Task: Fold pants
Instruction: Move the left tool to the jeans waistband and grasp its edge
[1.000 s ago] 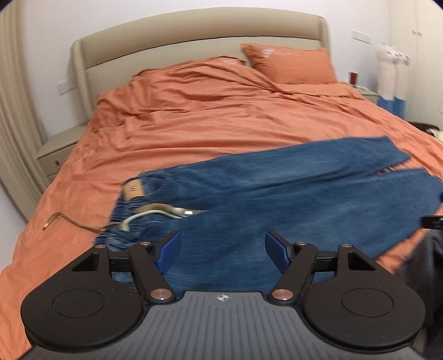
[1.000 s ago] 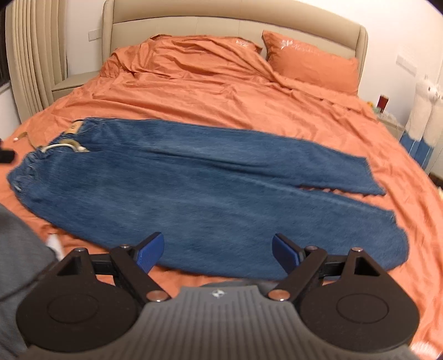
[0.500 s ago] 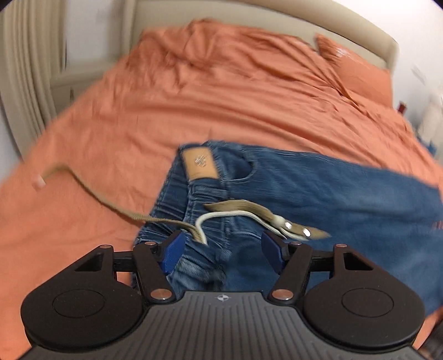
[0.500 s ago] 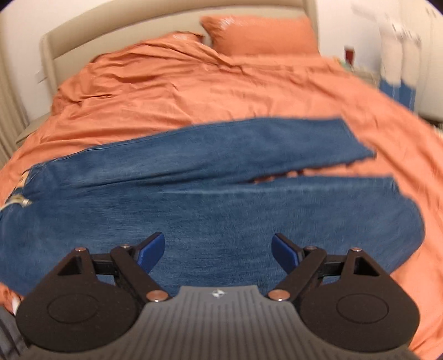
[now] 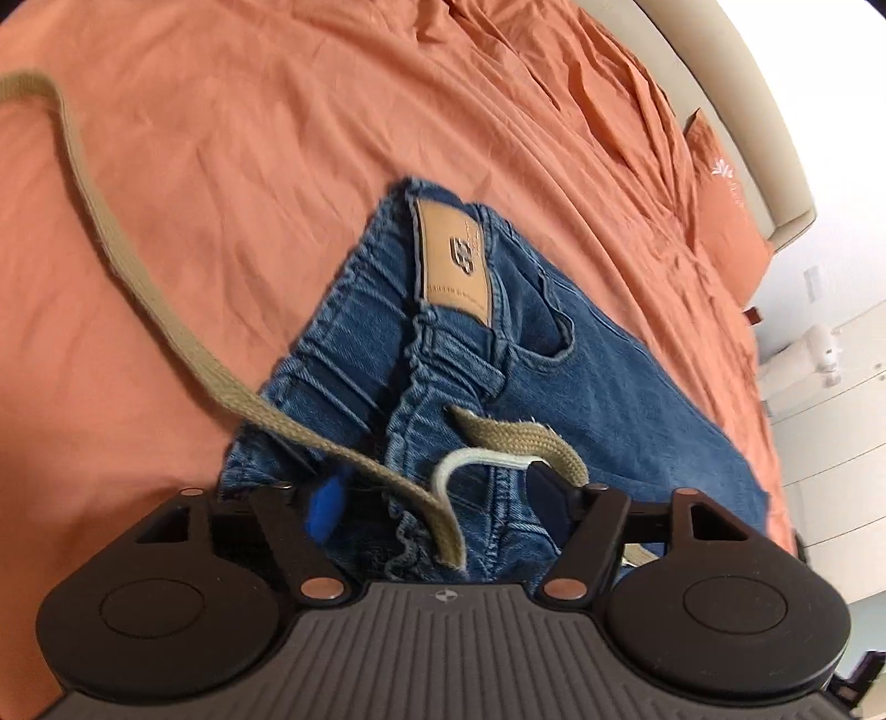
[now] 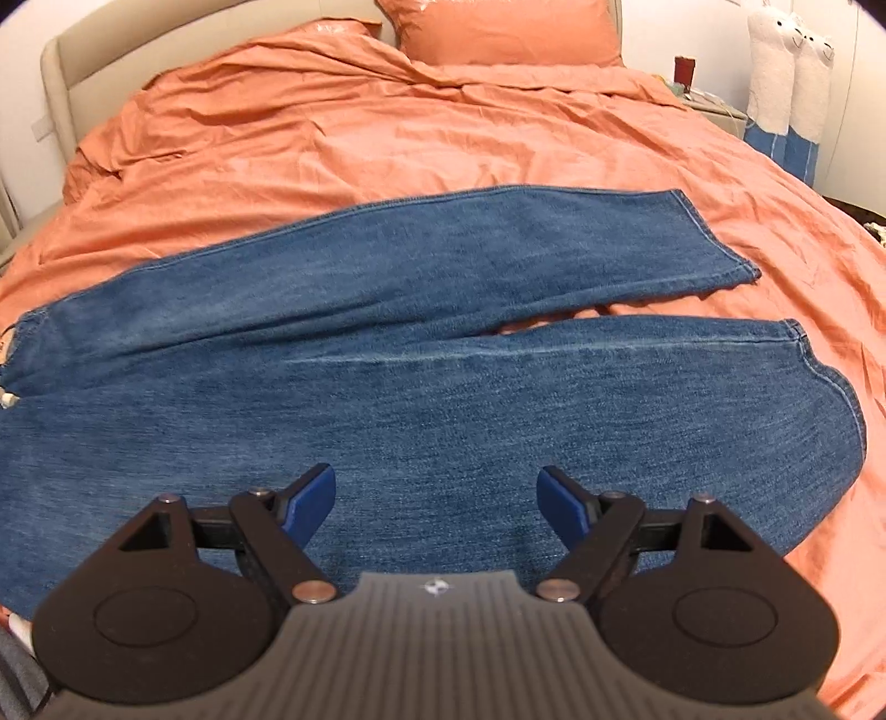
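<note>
Blue jeans (image 6: 443, 387) lie flat across the orange bed, legs running right, the hems slightly apart. In the left wrist view their waistband (image 5: 387, 343) is bunched, with a tan leather patch (image 5: 454, 260) on it. A khaki belt (image 5: 138, 277) trails off to the upper left over the sheet, and its other end loops by a white cord (image 5: 459, 459). My left gripper (image 5: 437, 493) straddles the waistband and belt, its jaws opening, pads not pressing. My right gripper (image 6: 434, 487) hovers open over the near leg, nothing held.
The orange sheet (image 6: 387, 127) is wrinkled toward the beige headboard (image 6: 55, 72), where an orange pillow (image 6: 509, 27) lies. Two plush toys (image 6: 786, 72) and a nightstand (image 6: 714, 105) stand beyond the bed's right side. White cupboards (image 5: 830, 443) show at the right.
My left gripper swung left and dropped down onto the waistband, rolling as it went. My right gripper moved lower over the trouser legs. The jeans have not moved.
</note>
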`<state>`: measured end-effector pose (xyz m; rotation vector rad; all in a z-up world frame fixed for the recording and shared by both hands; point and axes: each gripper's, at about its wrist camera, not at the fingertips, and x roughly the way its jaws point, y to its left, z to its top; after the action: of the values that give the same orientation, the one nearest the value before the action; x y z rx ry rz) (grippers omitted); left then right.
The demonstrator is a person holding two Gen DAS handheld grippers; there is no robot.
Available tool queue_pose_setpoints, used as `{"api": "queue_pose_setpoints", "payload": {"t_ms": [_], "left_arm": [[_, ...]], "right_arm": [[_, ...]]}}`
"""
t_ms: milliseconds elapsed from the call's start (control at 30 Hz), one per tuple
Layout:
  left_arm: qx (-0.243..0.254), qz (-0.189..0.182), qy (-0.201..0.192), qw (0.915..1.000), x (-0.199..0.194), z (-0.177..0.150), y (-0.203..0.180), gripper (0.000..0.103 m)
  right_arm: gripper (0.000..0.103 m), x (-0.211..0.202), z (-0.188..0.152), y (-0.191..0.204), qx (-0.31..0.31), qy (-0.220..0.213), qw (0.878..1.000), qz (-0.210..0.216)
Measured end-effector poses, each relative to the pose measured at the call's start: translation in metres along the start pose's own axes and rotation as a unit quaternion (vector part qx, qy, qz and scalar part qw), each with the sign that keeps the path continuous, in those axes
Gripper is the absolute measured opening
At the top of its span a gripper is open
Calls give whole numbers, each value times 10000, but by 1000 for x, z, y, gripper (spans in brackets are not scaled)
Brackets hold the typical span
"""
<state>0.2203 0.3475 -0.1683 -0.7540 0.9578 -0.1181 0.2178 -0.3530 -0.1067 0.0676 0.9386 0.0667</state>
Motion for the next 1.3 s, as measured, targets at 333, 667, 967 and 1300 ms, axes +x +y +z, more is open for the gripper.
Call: {"api": "queue_pose_setpoints", "payload": {"t_ms": [333, 667, 967, 1300], "left_arm": [[879, 386, -1181, 9883, -56, -23, -71, 7], [1637, 2327, -621, 9567, -21, -33, -78, 8], [2065, 2737, -154, 9393, -31, -24, -92, 52], [3932, 2618, -257, 8810, -88, -81, -143, 68]], "right_arm": [[77, 3, -1, 1, -59, 44, 10000, -36], [77, -6, -5, -8, 75, -110, 9999, 108], [81, -14, -6, -16, 245, -158, 9994, 193], [81, -23, 6, -21, 186, 194, 9982, 538]]}}
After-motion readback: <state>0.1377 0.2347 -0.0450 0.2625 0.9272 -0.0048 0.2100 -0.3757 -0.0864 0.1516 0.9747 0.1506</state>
